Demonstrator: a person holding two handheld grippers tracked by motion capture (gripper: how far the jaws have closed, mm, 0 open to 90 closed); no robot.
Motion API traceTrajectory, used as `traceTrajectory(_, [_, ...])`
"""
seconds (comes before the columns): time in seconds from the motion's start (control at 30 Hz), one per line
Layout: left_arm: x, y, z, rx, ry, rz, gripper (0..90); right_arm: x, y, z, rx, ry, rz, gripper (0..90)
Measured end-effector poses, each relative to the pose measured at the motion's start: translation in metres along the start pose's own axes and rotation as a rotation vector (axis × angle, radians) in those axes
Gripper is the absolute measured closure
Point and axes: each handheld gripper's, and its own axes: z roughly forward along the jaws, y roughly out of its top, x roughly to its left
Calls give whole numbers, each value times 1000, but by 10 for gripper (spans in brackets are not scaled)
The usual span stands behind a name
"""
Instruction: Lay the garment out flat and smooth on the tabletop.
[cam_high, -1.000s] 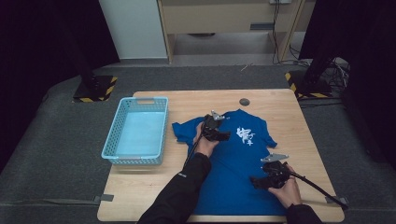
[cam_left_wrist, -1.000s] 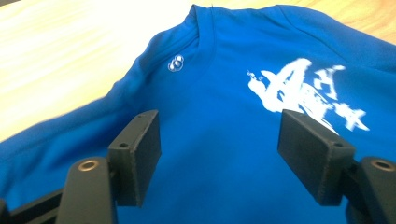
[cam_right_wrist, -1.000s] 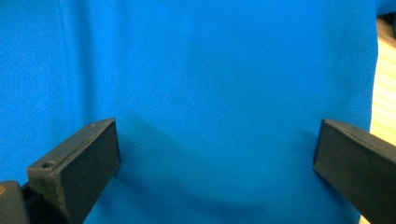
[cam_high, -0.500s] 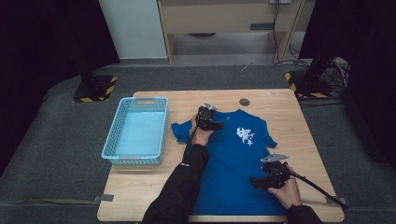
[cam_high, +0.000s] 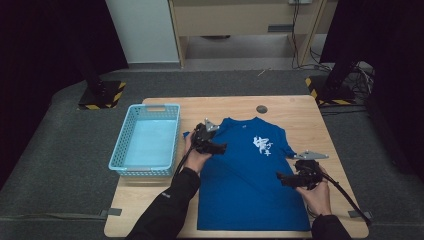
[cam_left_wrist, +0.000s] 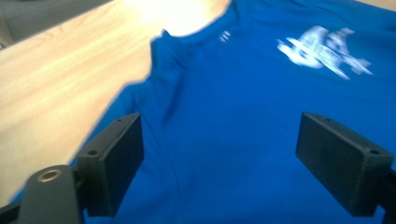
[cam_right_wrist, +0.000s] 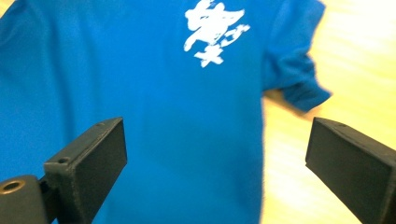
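A blue T-shirt (cam_high: 245, 180) with a white print (cam_high: 263, 145) lies flat on the wooden table (cam_high: 300, 112), collar at the far side. My left gripper (cam_high: 219, 147) hovers over the shirt's left shoulder, beside the sleeve. In the left gripper view the left gripper (cam_left_wrist: 224, 158) is open, its jaws have just been opening, and only the cloth below lies between them. My right gripper (cam_high: 281, 178) hangs above the shirt's right edge, below the right sleeve (cam_right_wrist: 294, 74). That gripper (cam_right_wrist: 217, 163) is open; its jaws have just closed a little, gripping nothing.
A light blue plastic basket (cam_high: 146, 145) stands at the table's left side, close to my left hand. A small dark round disc (cam_high: 261, 109) sits in the tabletop near the far edge. Bare wood shows to the right of the shirt.
My left gripper has moved from the collar area leftward and nearer, to the shirt's left shoulder. The right gripper has lifted slightly. The shirt lies as before.
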Motion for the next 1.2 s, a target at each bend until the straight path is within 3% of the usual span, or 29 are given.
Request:
traceTrajectory(0.17, [-19,-37,-23,41,-55,-40,109,-13,16,1,-1,-27,15,66])
traceTrajectory(0.3, [-34,-70,-35,106,-64,-2,100,-25,29,6,-25,-26,59,75])
traceTrajectory(0.4, [-36,-88,-44,131,-70,-6,93,-34,40,16,-13,-38,80,78])
traceTrajectory(0.57, [-31,-96,-57,106,-46,-35,74,-49,56,38,14,-79,118,120])
traceTrajectory(0.7, [-30,-103,-63,116,-13,-5,76,-63,61,55,27,-107,164,146])
traceTrajectory(0.8, [-31,-109,-65,127,-18,-18,73,-72,60,68,58,-166,175,162])
traceTrajectory(0.93, [-33,-115,-59,164,-31,-17,65,-81,59,77,59,-222,186,207])
traceTrajectory(1.2, [-36,-117,-55,180,-19,14,58,-82,54,93,78,-207,180,300])
